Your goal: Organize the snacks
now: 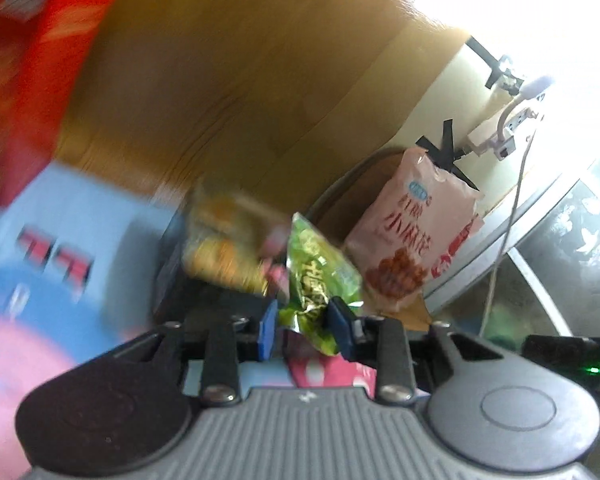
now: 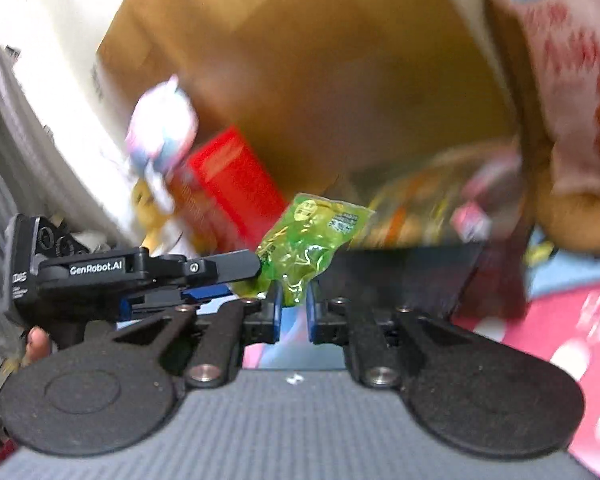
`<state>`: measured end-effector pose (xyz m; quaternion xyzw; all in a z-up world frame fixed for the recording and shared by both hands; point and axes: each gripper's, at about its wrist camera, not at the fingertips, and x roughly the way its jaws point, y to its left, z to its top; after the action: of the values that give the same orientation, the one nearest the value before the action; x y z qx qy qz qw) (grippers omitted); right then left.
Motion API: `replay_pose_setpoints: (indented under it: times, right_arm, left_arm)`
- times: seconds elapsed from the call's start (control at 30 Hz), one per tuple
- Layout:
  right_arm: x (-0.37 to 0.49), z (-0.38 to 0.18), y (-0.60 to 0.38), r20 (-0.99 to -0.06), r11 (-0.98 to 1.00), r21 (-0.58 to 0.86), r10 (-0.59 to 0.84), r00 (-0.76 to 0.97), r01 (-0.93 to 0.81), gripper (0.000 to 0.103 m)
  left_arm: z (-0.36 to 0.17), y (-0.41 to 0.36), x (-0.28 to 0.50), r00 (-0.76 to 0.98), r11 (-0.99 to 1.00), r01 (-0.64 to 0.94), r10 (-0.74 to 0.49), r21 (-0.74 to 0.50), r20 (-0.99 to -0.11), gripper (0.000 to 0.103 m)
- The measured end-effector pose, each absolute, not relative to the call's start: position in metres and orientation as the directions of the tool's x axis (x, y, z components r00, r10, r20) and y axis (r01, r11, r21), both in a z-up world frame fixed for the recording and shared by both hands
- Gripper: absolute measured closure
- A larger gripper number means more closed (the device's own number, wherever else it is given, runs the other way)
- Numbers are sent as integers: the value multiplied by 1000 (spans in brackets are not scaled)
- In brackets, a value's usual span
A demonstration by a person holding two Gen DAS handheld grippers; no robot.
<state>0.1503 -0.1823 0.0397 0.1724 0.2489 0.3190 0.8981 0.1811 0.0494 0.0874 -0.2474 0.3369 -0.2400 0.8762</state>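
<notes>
Wood-tone surface [image 1: 228, 80] fills the background, heavily blurred. Pink snack bag [image 1: 416, 232] stands at 2 o'clock from the left claw [image 1: 306, 330]. Green packet [image 2: 312, 240] is pinched by both: right claw [image 2: 292, 312] clamped on its bottom edge, left claw clamped on it too, coming in from 9 o'clock in the right wrist view. My read: a handover. Release one side only once the other grip is firm; thin foil slips.

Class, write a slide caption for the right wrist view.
Both grippers pinch one green snack packet above a blurred snack pile.
</notes>
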Motion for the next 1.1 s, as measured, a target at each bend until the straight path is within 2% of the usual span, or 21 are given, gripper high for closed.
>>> replay_pose_setpoints:
  times: [0.03,0.07,0.1,0.13,0.2,0.27,0.33,0.4,0.57,0.73,0.77,0.9,1.1]
  right_arm:
    - [156,45,-184,-331,757,451,633,699,-473,84]
    - [161,48,-189,-327,780,426,605,726,-458,82]
    - [167,50,-190,-329,812,387,565,757,-437,75]
    - [169,51,-191,-338,844,341,521,784,-414,60]
    - [165,48,-194,-335,887,283,447,829,-364,47]
    - [155,38,-203,-307,876,291,467,829,-386,39]
    - [142,26,-209,-293,851,311,509,809,-423,17]
    - [123,12,-211,-262,811,331,570,779,-482,10]
    - [81,-8,-196,-282,779,275,625,728,-563,12]
    - [61,-21,-178,-371,770,151,626,686,-620,54]
    - [60,-24,-173,-391,772,136,618,682,-621,57]
    - [57,-31,-167,-406,793,111,586,701,-599,58]
    - [45,-43,-175,-353,813,143,574,739,-564,58]
  left_arm:
    - [90,41,192,667,782,254,-567,-569,-483,65]
    - [91,32,202,674,804,248,-544,-541,-499,61]
    - [89,25,209,679,825,237,-518,-513,-521,59]
    - [86,20,212,679,840,223,-498,-494,-540,59]
    - [79,20,205,668,824,248,-526,-509,-527,59]
    - [72,27,189,664,814,275,-546,-512,-511,59]
    - [65,37,171,671,818,280,-541,-502,-507,57]
    - [57,49,153,667,813,278,-547,-512,-505,55]
    - [42,71,110,643,788,295,-583,-541,-498,55]
    - [40,62,80,603,765,384,-632,-516,-488,55]
    - [40,58,76,601,768,393,-631,-506,-491,55]
    - [32,46,68,625,812,377,-578,-445,-525,55]
    - [23,32,59,680,890,323,-454,-321,-576,55]
